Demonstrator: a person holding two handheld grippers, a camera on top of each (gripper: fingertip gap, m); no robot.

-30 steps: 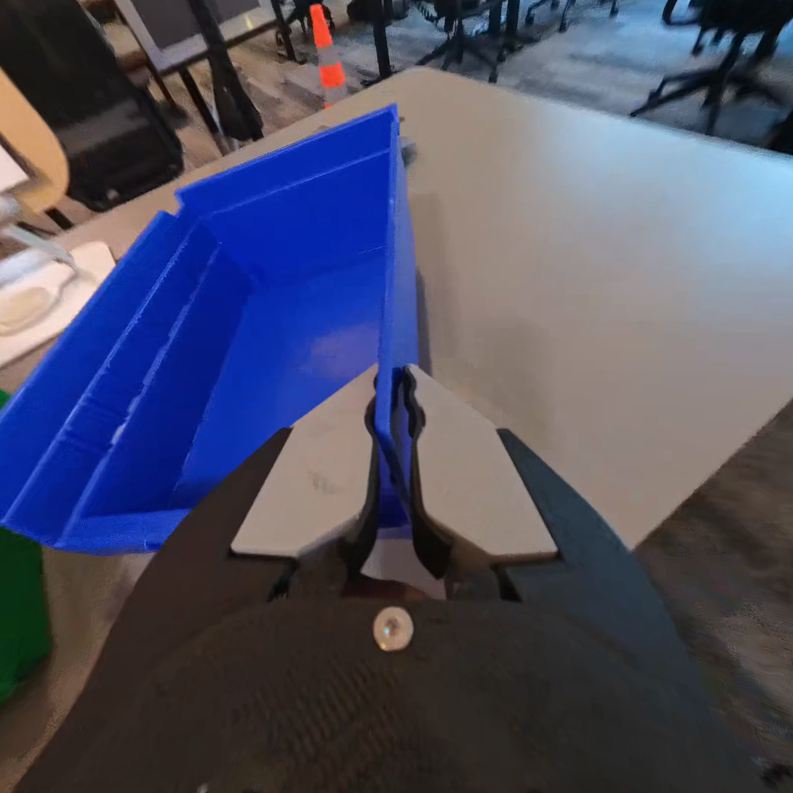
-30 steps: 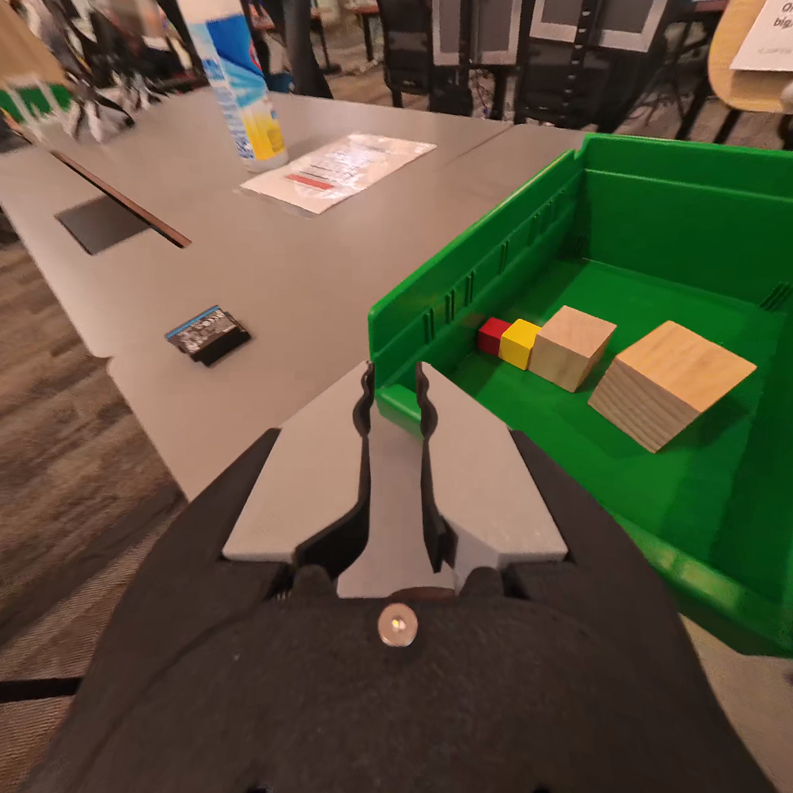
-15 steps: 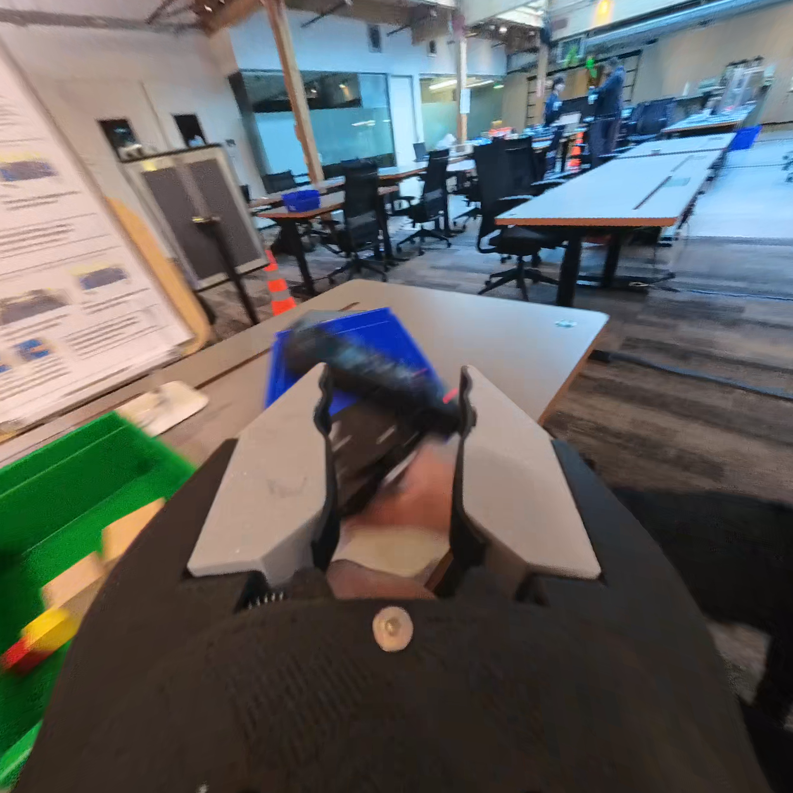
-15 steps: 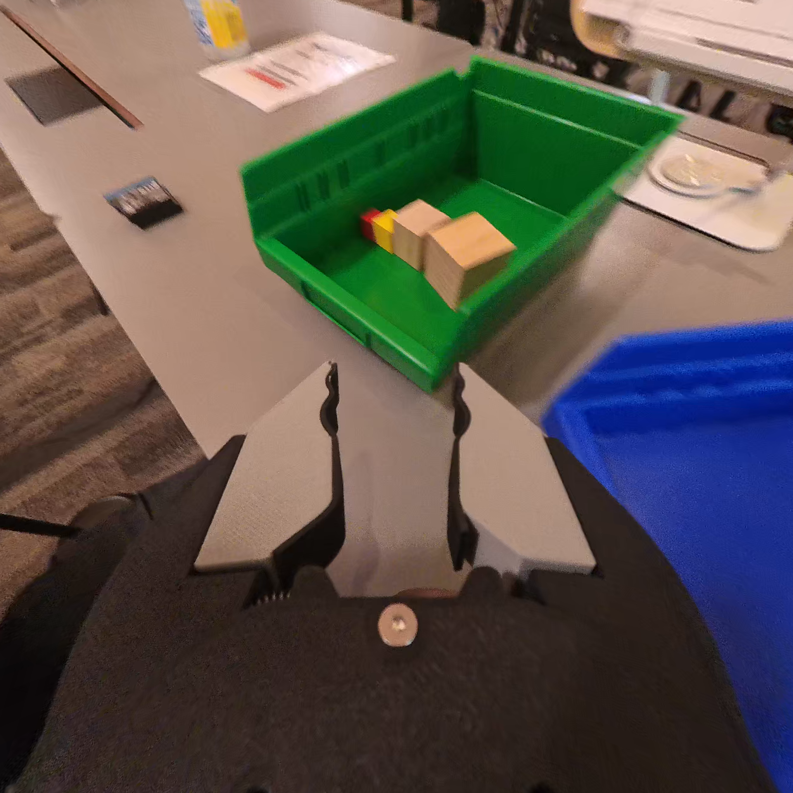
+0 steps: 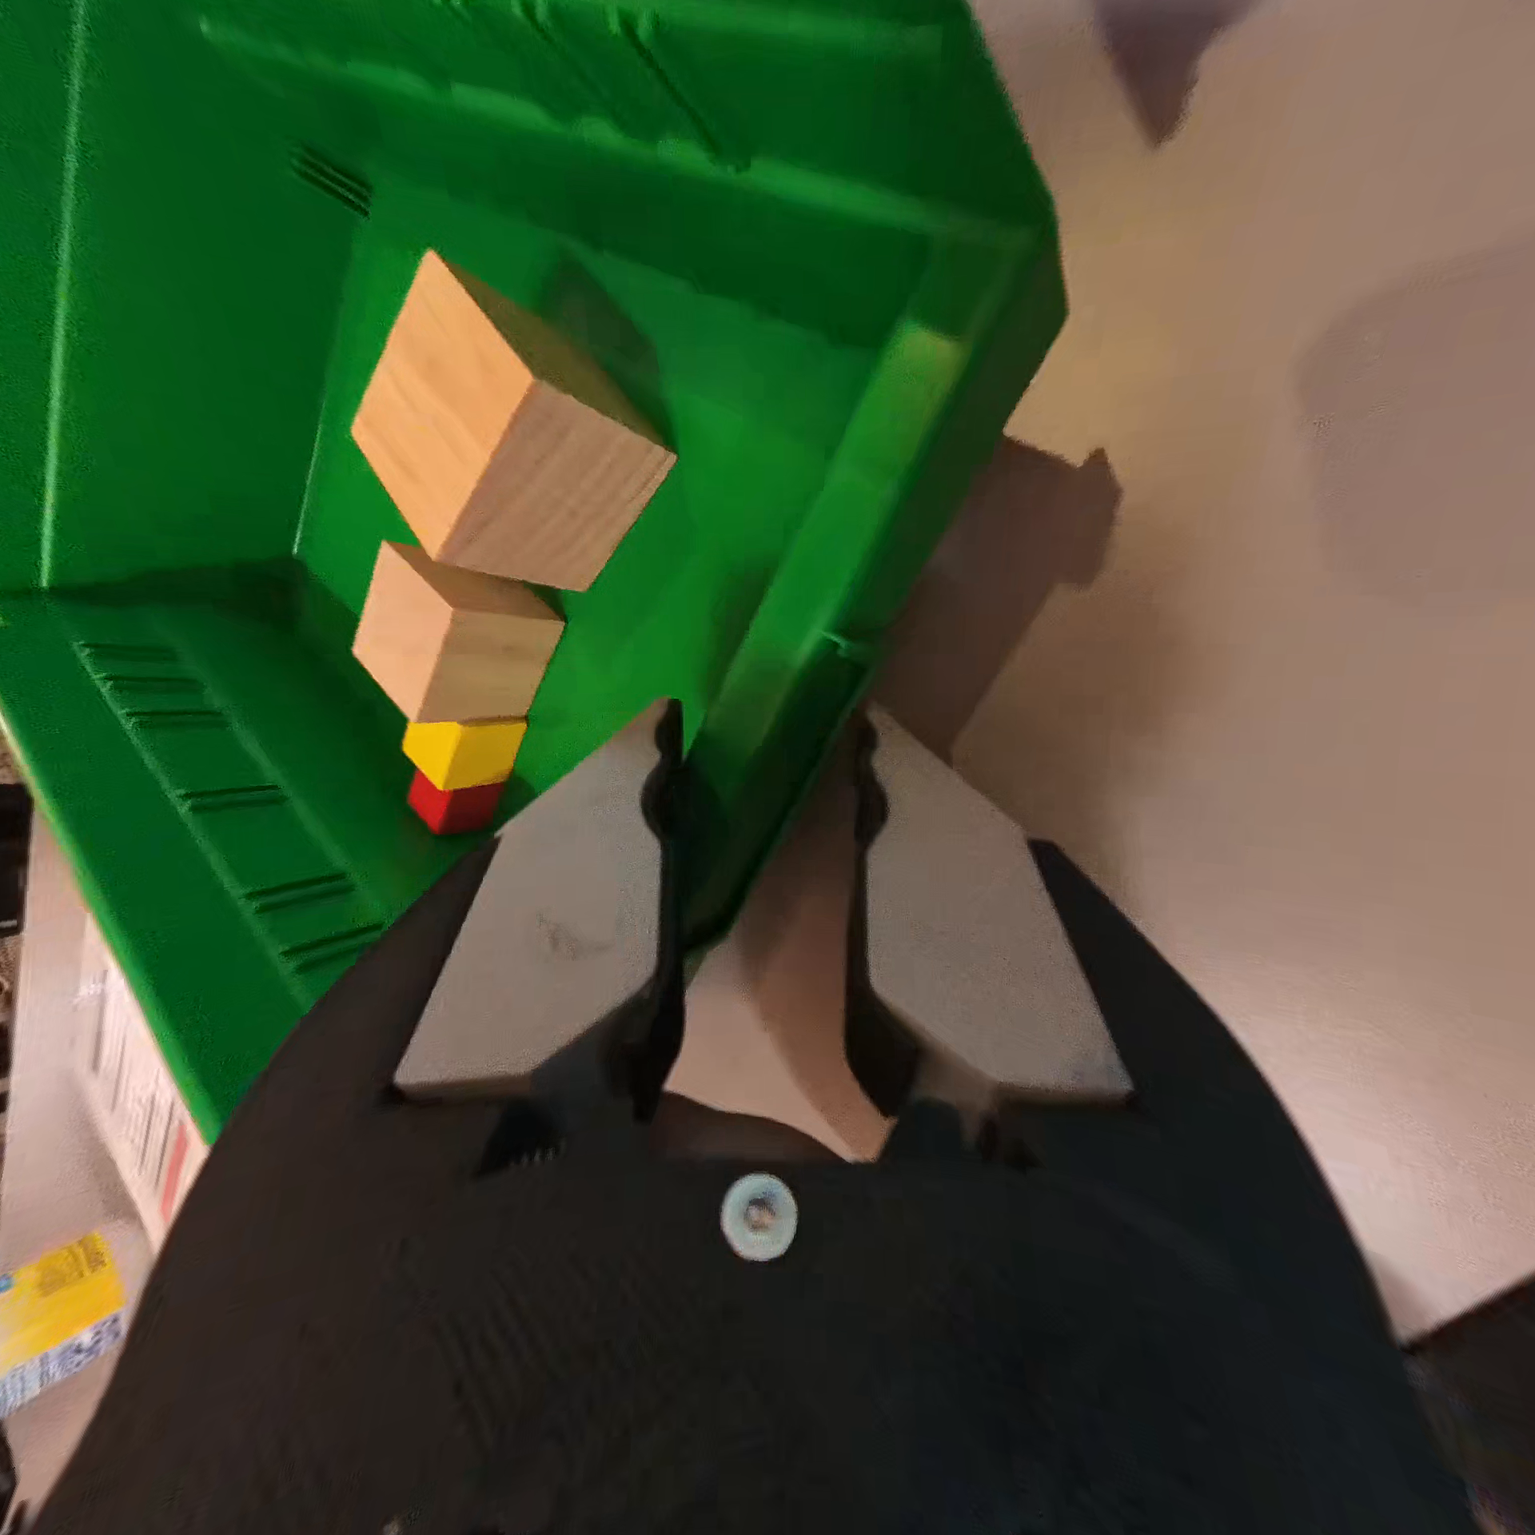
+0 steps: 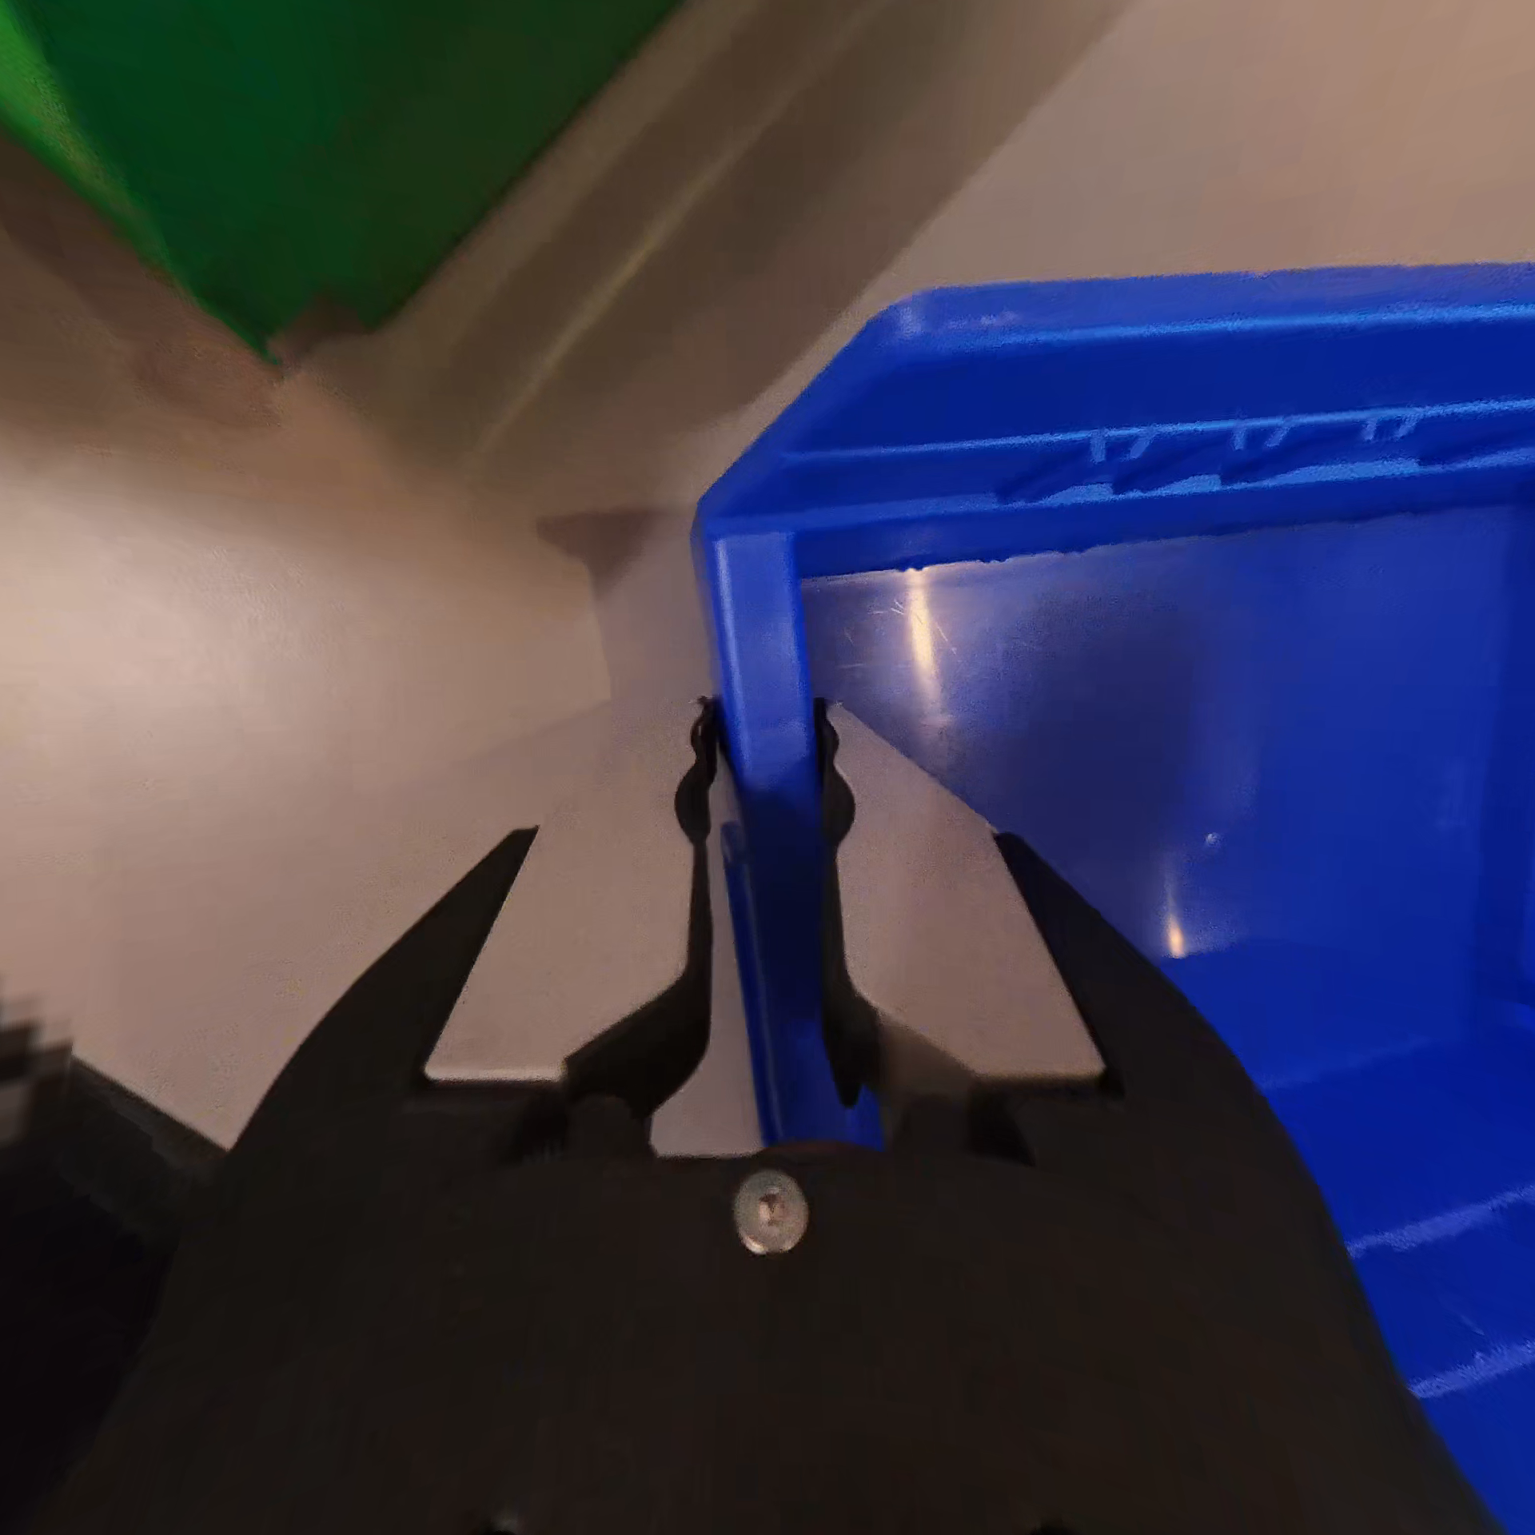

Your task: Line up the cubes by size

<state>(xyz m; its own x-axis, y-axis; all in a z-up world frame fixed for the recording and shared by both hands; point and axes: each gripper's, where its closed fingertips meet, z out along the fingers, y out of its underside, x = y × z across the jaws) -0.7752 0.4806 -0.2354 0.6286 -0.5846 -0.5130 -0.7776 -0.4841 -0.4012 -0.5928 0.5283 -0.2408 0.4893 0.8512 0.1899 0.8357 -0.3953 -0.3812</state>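
Four cubes [image 5: 465,598] sit size-ordered in green bin [image 5: 872,515]; my left claw [image 5: 760,777] gapes astride its rim, right claw [image 6: 764,731] pinches blue bin [image 6: 1163,747] wall, probably steadying both.

A smooth pale grey counter [image 5: 1296,747] fills most of what can be seen, its matte top catching warm, soft light and carrying blurred shadows. In the right wrist view the same counter [image 6: 249,664] shows a straight seam running diagonally across it. Beyond the counter's edge at the lower right of the left wrist view lies a strip of dark floor [image 5: 1487,1362], too dim and blurred to make out.
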